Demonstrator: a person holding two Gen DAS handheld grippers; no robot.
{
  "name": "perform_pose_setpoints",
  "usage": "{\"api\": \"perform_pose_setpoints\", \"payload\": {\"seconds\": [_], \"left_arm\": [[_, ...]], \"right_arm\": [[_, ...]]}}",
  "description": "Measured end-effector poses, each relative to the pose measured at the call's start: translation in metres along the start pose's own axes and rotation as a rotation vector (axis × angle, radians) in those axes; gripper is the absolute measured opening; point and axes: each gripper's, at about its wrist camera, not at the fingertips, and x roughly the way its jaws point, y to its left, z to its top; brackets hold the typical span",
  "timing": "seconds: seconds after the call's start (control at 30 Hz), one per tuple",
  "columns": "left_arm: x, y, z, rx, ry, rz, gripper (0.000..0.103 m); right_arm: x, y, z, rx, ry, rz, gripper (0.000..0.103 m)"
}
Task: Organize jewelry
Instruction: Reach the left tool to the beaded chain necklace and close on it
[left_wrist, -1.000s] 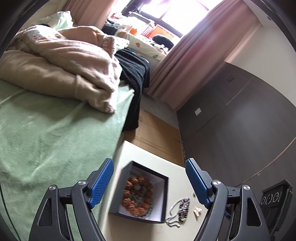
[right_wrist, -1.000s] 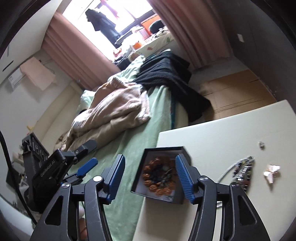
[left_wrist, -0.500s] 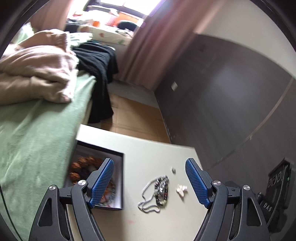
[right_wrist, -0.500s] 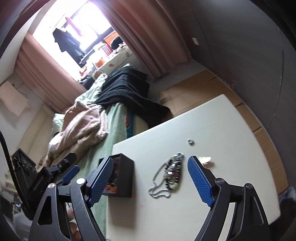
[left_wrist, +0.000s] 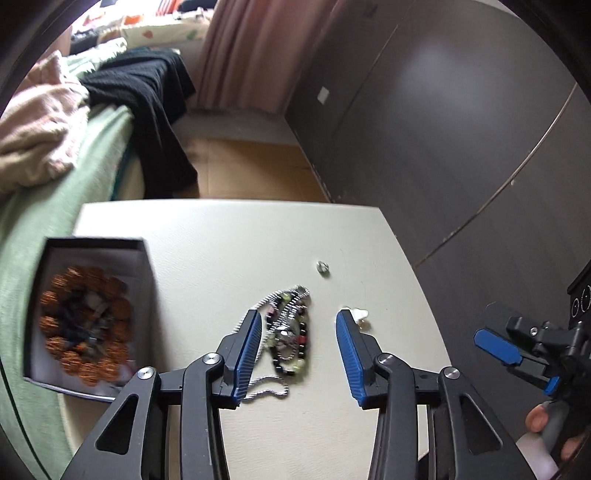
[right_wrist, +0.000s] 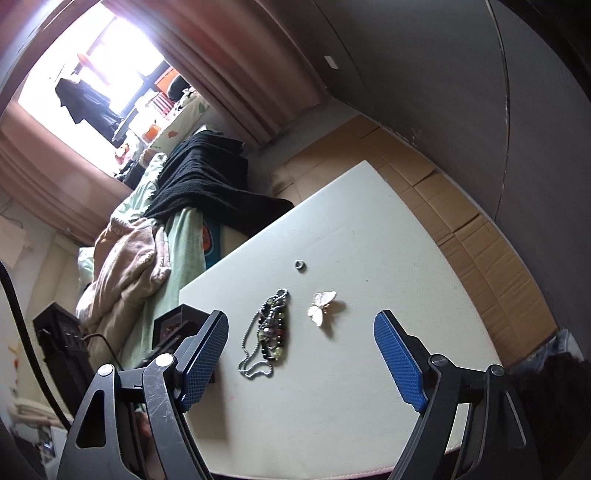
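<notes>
Nearest to us, the left gripper (left_wrist: 299, 345) has its jaws closing, at about a middle gap, and the tangle of beads and chain (left_wrist: 290, 338) lies between them; the ribbed blue pads do not press on it, so it is released, grasping nothing. The tangle rests on the bench (left_wrist: 229, 243) near its middle: dark, green and reddish beads bunched together, with a fine silver ball chain looping out toward the near edge.

Our right gripper (right_wrist: 301, 358) has its jaws spread wide and empty. Between its cross-hatched blue pads, farther along the bench, we see the same tangle and a white butterfly brooch (right_wrist: 322, 308) just beside it, glossy, with a thin gold rim. They are near each other but apart.

Toward the bench's left edge sits a black box (left_wrist: 146, 266), square, with a white lining and matte black walls. Inside it lies a ring of knobbly orange-brown beads (left_wrist: 85, 328) around darker pieces we cannot make out through the blur.

Beyond the tangle, toward the far edge, a small silver ring (left_wrist: 323, 267) lies alone on the pale, smooth top.

Past the far edge we see flattened brown cardboard (left_wrist: 251, 170) on the floor, a bed (left_wrist: 48, 206) with a green fleecy cover, a black knitted cloth (left_wrist: 147, 85) draped over its corner, and pink pleated curtains (left_wrist: 255, 48).
</notes>
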Motion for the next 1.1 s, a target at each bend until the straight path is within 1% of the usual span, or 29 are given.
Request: {"api": "perform_pose_setpoints", "payload": {"seconds": [0.03,0.07,0.17,0.27,0.33,0.5,0.57,0.63,0.73,0.87,0.9,0.97,1.0,1.1], "left_arm": [[0.005,-0.001,0.000,-0.001,0.010,0.003,0.035],[0.010,-0.003,0.000,0.001,0.017,0.010,0.034],[0.025,-0.006,0.000,0.015,0.037,0.032,0.033],[0.037,-0.009,0.000,0.037,0.059,0.060,0.029],[0.046,-0.009,-0.001,0.042,0.077,0.062,0.025],[0.061,-0.012,-0.004,0.065,0.107,0.083,0.023],[0.065,-0.012,-0.004,0.071,0.107,0.085,0.019],[0.066,-0.013,-0.006,0.078,0.095,0.092,0.019],[0.069,-0.015,-0.009,0.099,0.108,0.126,0.018],[0.068,-0.018,-0.011,0.126,0.112,0.132,0.018],[0.069,-0.021,-0.012,0.149,0.113,0.144,0.018],[0.071,-0.024,-0.014,0.185,0.124,0.190,0.018],[0.072,-0.025,-0.016,0.201,0.123,0.199,0.018],[0.072,-0.024,-0.015,0.203,0.124,0.201,0.017]], "right_arm": [[0.001,-0.004,0.002,0.010,0.006,0.004,0.083],[0.002,-0.006,0.003,0.015,0.009,0.002,0.083],[0.006,-0.014,0.008,0.031,0.023,-0.009,0.083],[0.008,-0.023,0.014,0.054,0.042,0.003,0.083],[0.011,-0.027,0.016,0.063,0.048,-0.004,0.083],[0.017,-0.033,0.021,0.088,0.059,-0.003,0.083],[0.019,-0.033,0.022,0.086,0.060,-0.007,0.083],[0.020,-0.034,0.023,0.088,0.061,-0.008,0.083],[0.020,-0.038,0.023,0.102,0.057,-0.013,0.083],[0.018,-0.037,0.024,0.093,0.051,-0.027,0.083],[0.018,-0.036,0.025,0.089,0.052,-0.028,0.083],[0.020,-0.034,0.025,0.085,0.052,-0.027,0.083],[0.022,-0.033,0.025,0.083,0.055,-0.027,0.083],[0.027,-0.030,0.024,0.073,0.067,-0.034,0.083]]}}
